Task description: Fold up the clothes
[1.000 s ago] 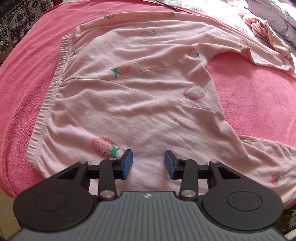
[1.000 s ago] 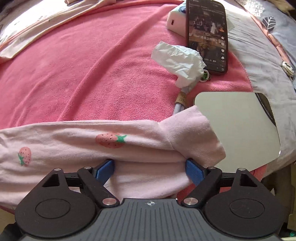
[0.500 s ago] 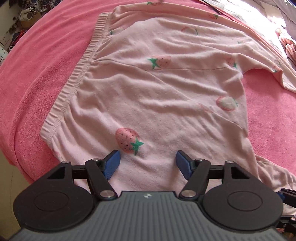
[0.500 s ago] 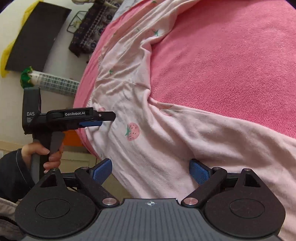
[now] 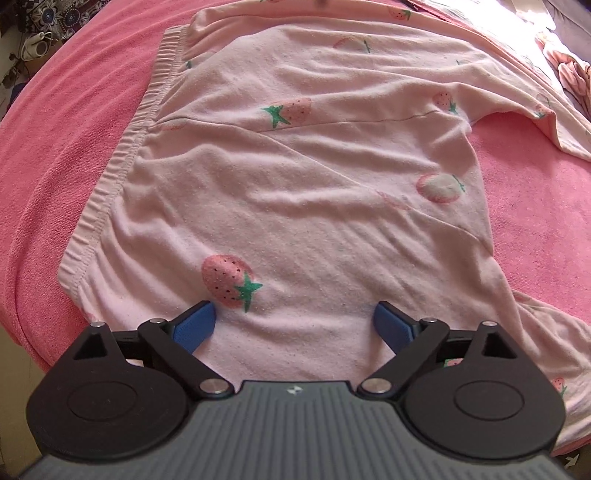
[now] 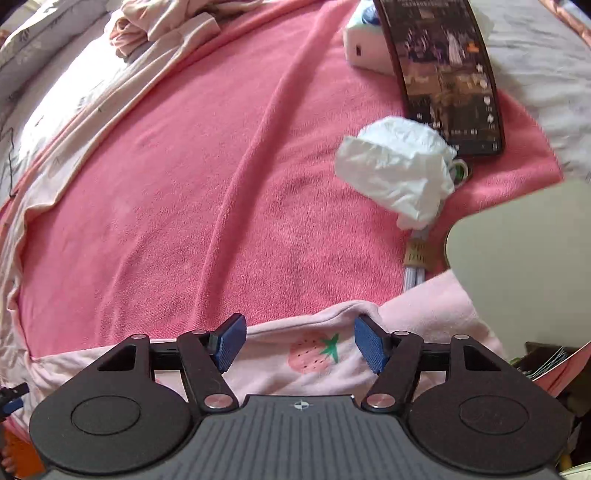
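Observation:
Pale pink trousers with a strawberry print (image 5: 314,177) lie spread flat on a pink blanket, the elastic waistband (image 5: 122,147) to the left. My left gripper (image 5: 293,325) stands wide open just over the near hip edge, with a printed strawberry (image 5: 229,280) beside its left pad. In the right wrist view one trouser leg (image 6: 314,350) runs across the near edge of the bed. My right gripper (image 6: 299,341) hangs open over that leg near its cuff, nothing pinched between the pads.
A phone (image 6: 443,70), a crumpled white tissue (image 6: 399,173), a small white box (image 6: 364,51) and a pale flat board (image 6: 524,266) lie at the right of the pink blanket (image 6: 203,184). More crumpled pink clothing (image 6: 162,22) sits at the far side.
My left gripper opened wider and shifted slightly right along the hip edge. My right gripper swung back from looking toward the waistband to the leg's cuff end, its jaws somewhat narrower but still open.

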{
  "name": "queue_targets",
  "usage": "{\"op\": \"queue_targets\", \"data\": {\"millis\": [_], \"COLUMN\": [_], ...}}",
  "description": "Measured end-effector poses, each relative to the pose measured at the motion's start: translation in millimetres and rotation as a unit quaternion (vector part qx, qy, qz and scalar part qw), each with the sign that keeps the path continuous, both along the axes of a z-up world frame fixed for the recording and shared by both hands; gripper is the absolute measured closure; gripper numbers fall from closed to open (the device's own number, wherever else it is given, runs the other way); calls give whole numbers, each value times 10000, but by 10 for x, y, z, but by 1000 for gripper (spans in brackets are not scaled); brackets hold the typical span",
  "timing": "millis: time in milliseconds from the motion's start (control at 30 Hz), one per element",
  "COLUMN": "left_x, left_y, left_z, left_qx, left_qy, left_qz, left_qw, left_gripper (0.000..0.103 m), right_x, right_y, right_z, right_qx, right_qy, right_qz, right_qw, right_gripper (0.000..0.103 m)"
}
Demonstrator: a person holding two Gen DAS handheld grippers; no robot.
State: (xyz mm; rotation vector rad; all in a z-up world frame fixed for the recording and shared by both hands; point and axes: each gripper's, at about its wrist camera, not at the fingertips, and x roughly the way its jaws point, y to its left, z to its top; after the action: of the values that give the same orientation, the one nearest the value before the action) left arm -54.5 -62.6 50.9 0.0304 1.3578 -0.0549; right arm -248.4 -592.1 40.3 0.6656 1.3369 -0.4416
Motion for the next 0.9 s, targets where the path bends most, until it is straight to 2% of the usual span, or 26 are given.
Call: {"op": "queue_targets", "data": {"millis": [100,200,267,333,400,500,633,667,767,800,833,900], "left_x": [119,291,406,521,636,777,830,840,851,858,867,886], "left_y": [21,37,47,58,68,97,299,363,557,619,667,758], "left_z": [113,130,140,151,162,144,-11,-43,-41,-36,-13,40], "left_qx": [45,28,16,5,-7,61,564,664,811,864,890,933], "left_qy": [-213,-409,-540,-671,-801,-930,-799,-762,-786,-791,-800,-819], "left_qz": [75,113,137,162,187,218,409,467,504,511,526,558], "left_qw": [9997,9991,9984,9976,9966,9954,9944,9938,9923,9918,9914,9907], "left_gripper": [12,12,12,12,12,12,12,10,7,6,6,8], "right_x": [468,1102,1516,1931,2185,2390,2476,2494,2588,2563,2520,2440], "right_y": [307,800,1248,1696,2070,2536,2913,2969,3067,2968,2822,2587], "right_z": [170,192,173,153,156,168,43,3,-212,-331,-372,-387], "right_qx": [-19,562,962,1357,1534,1812,2631,2667,2341,2237,2350,2463], "right_qy": [-496,-1089,-1360,-1624,-1788,-2064,-2388,-2397,-1996,-1819,-1862,-1879], "right_qz": [667,1541,2140,2725,3166,3469,3564,3601,3551,3424,3262,3009], "right_qw": [9965,9804,9625,9386,9189,8968,8641,8613,8828,8942,8965,9019], "right_gripper": [25,23,23,23,23,23,23,22,23,37,41,41]}}
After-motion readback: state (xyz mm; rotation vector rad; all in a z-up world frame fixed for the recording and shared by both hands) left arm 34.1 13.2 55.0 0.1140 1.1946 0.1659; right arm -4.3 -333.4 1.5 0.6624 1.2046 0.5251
